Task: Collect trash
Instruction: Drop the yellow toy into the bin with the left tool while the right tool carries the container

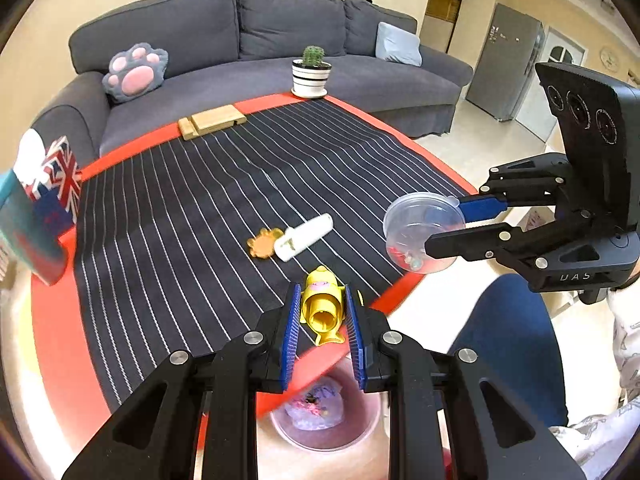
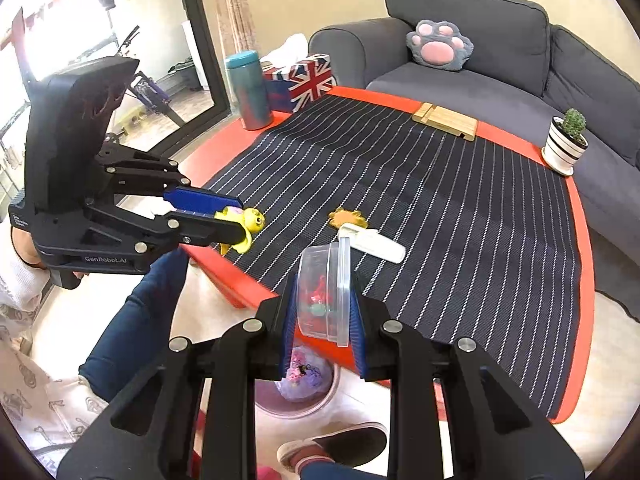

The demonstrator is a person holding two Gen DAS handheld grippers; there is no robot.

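Observation:
My left gripper [image 1: 323, 304] is shut on a yellow toy figure [image 1: 322, 308] and holds it over the table's near edge; it also shows in the right wrist view [image 2: 236, 222]. My right gripper [image 2: 324, 304] is shut on a clear plastic lidded container [image 2: 325, 294] with red scraps inside, tilted on its side; it also shows in the left wrist view [image 1: 420, 230]. A pink trash bin [image 1: 320, 412] with crumpled wrappers stands on the floor below both grippers, also in the right wrist view [image 2: 298, 388]. A white tube [image 1: 304, 237] and an orange scrap [image 1: 262, 243] lie on the striped cloth.
The red table [image 2: 576, 240] carries a striped cloth, a wooden stand [image 2: 448, 120], a potted cactus [image 2: 566, 140], a Union Jack tissue box [image 2: 300, 80] and a teal flask [image 2: 248, 88]. A grey sofa [image 1: 280, 36] stands behind. The person's legs and shoe [image 2: 332, 448] are beside the bin.

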